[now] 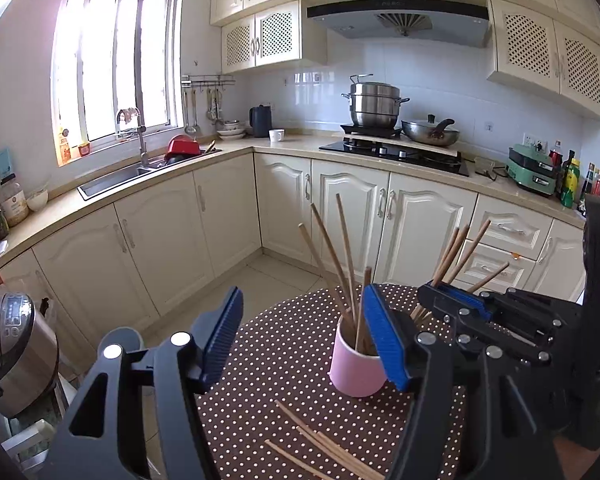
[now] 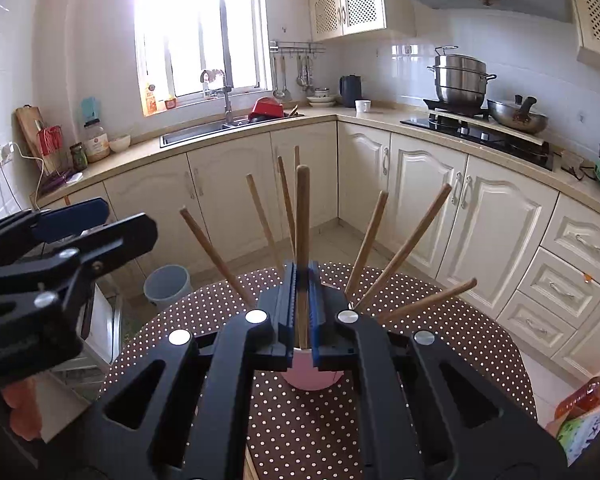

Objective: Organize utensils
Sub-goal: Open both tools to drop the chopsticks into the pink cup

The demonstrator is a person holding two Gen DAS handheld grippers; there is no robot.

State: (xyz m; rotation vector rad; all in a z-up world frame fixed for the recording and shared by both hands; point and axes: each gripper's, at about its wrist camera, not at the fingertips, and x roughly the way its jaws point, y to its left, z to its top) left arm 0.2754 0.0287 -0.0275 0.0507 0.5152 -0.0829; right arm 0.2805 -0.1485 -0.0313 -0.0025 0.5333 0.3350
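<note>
Left gripper (image 1: 300, 344) stands open and empty, at 9 o'clock of the pink cup (image 1: 354, 368). Right gripper (image 2: 300, 300) is clamped on one upright chopstick (image 2: 302, 216) above the cup.

A brown tablecloth with white polka dots (image 1: 284, 364) covers the round table. Behind it, cream cabinet doors (image 1: 228, 216) run under a beige countertop (image 1: 300, 145). A stacked stainless steel steamer pot (image 1: 374, 105) stands on the black stove (image 1: 396, 152), beside a lidded steel wok (image 1: 430, 130). A red bowl (image 1: 183, 145) sits by the steel sink (image 1: 112, 178). A silver rice cooker (image 1: 14, 350) stands at the left, and a grey bin (image 2: 167, 282) on the floor.
</note>
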